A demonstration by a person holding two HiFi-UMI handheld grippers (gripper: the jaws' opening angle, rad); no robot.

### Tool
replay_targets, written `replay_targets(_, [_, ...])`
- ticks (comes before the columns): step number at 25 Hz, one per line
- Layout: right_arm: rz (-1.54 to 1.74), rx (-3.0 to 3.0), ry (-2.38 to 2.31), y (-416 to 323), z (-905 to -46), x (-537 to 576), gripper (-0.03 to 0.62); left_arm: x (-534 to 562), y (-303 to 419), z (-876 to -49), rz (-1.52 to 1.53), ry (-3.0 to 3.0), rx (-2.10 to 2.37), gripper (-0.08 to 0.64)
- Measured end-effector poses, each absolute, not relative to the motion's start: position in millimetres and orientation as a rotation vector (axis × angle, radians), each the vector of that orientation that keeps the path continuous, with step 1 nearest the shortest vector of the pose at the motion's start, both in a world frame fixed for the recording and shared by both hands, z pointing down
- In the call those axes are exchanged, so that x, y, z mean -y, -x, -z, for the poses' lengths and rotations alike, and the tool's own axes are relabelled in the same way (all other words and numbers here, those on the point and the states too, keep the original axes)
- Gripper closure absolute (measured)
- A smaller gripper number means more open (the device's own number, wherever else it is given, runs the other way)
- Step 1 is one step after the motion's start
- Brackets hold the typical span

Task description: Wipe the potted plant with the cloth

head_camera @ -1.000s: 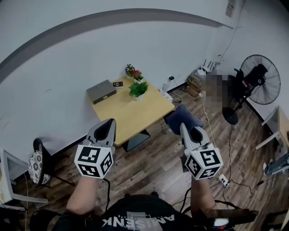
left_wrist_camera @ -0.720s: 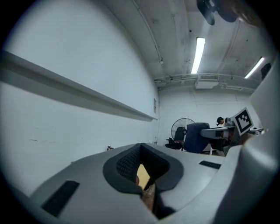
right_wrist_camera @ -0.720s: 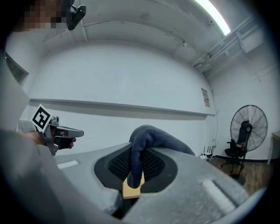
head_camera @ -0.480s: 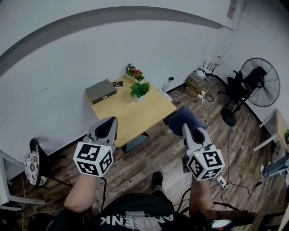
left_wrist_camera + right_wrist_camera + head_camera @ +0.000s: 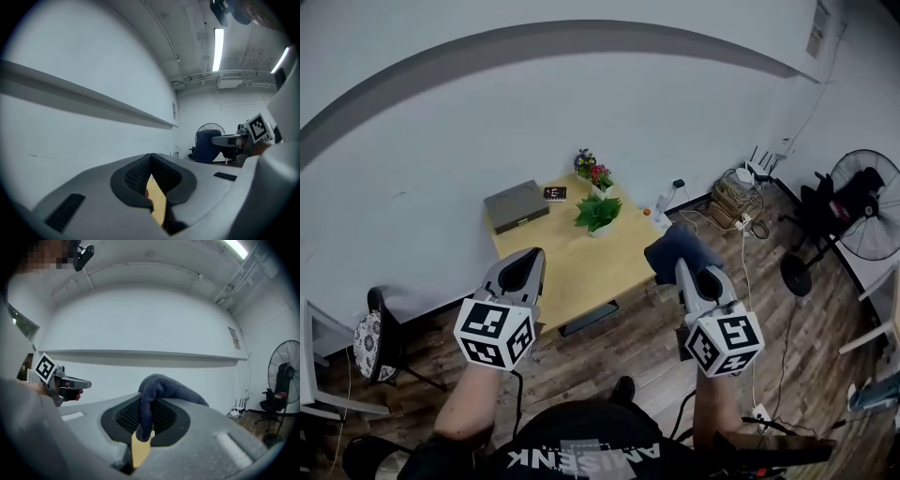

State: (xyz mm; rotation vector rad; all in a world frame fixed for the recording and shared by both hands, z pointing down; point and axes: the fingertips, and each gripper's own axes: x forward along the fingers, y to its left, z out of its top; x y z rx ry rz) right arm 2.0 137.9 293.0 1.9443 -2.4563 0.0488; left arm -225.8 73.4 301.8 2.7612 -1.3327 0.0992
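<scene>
Your left gripper point(image 5: 531, 255), jaws pressed together and empty, and your right gripper point(image 5: 682, 264), pinching a dark blue knitted cloth point(image 5: 679, 246), have moved closer to the light wooden table point(image 5: 567, 267). Wiping has not begun. Only the head view shows the small green potted plant point(image 5: 598, 214), at centre frame. The right gripper view confirms the pinch.
</scene>
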Motion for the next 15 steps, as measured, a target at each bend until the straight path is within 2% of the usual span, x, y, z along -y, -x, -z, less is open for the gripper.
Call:
replay_targets(8, [-0.053, 2.516, -1.880, -60, -293, -84, 0.565, -27, 175, -308, -0.166, -2.702, 1.422, 0.558])
replay_targets(15, [-0.097, 2.559, -1.814, -98, -303, -54, 0.565, 0, 136, -300, -0.047, -2.634, 1.456, 0.558])
